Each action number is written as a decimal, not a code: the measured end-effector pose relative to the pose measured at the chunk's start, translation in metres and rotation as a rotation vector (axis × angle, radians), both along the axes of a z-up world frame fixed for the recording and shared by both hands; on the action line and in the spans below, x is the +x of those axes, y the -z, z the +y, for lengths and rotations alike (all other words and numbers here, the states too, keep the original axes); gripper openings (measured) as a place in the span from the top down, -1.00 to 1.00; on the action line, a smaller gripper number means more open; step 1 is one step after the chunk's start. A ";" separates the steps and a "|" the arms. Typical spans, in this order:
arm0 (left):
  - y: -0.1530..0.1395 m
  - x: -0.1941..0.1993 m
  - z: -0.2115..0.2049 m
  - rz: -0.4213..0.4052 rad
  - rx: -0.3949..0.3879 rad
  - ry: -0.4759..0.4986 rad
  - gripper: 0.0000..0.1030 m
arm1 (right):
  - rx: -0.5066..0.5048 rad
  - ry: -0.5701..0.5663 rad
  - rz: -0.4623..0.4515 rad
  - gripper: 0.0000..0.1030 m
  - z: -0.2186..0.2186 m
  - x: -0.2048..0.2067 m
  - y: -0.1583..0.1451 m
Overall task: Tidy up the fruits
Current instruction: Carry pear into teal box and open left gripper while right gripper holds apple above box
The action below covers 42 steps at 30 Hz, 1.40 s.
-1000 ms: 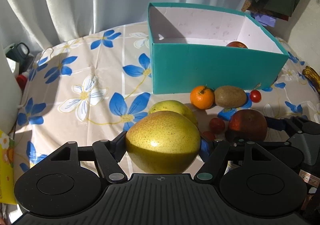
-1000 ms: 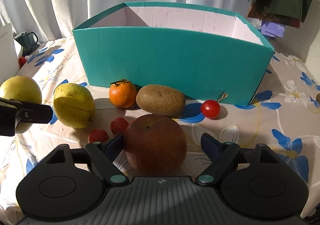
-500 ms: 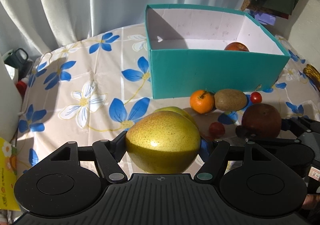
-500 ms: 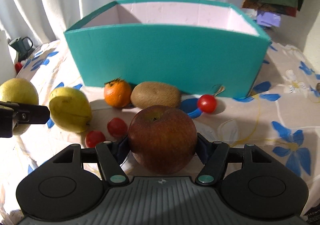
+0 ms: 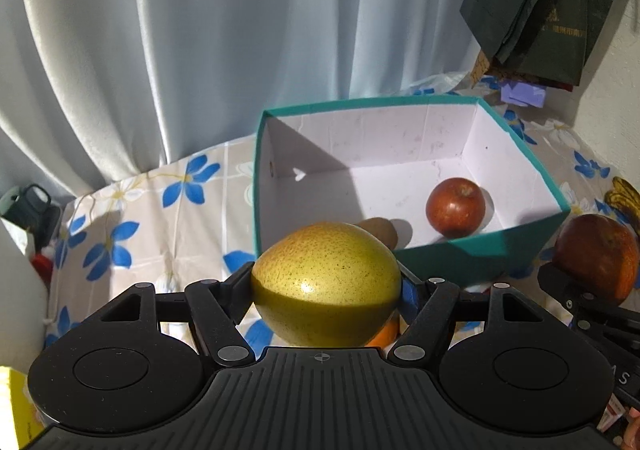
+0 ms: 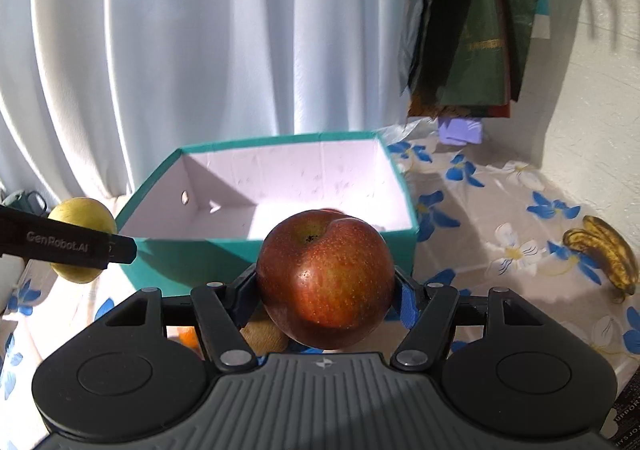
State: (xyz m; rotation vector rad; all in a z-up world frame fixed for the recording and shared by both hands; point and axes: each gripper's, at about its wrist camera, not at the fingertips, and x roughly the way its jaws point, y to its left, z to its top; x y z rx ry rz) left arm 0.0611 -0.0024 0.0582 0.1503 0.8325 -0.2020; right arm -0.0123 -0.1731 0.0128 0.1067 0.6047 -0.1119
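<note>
Reading "GenRobot.AI", left tool point(image 6: 80, 246) clamps yellow pear point(image 5: 325, 284).

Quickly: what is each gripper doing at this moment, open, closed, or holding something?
Left gripper: closed on the yellow pear.
Right gripper: closed on the red apple.

Box interior: teal box point(image 5: 476, 254) open-topped, floor mostly free | Obstacles inside: red apple point(image 5: 455, 207) at right front, kiwi point(image 5: 380, 231) against near wall | Approach: near wall stands between both grippers and the floor | Surroundings: curtain point(image 5: 208, 42) behind, hanging bags point(image 6: 476, 30) above right rear corner.
</note>
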 end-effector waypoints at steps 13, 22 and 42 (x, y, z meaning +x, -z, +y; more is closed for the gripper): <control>-0.004 0.046 -0.029 -0.027 0.001 -0.010 -0.44 | -0.008 0.065 -0.060 -0.29 -0.020 0.004 -0.016; 0.025 0.091 -0.041 -0.008 0.002 -0.030 -0.44 | -0.010 0.087 -0.076 -0.29 -0.026 0.014 -0.022; 0.083 0.131 -0.050 0.206 0.017 -0.026 -0.45 | 0.001 0.125 -0.071 -0.29 -0.030 0.019 -0.020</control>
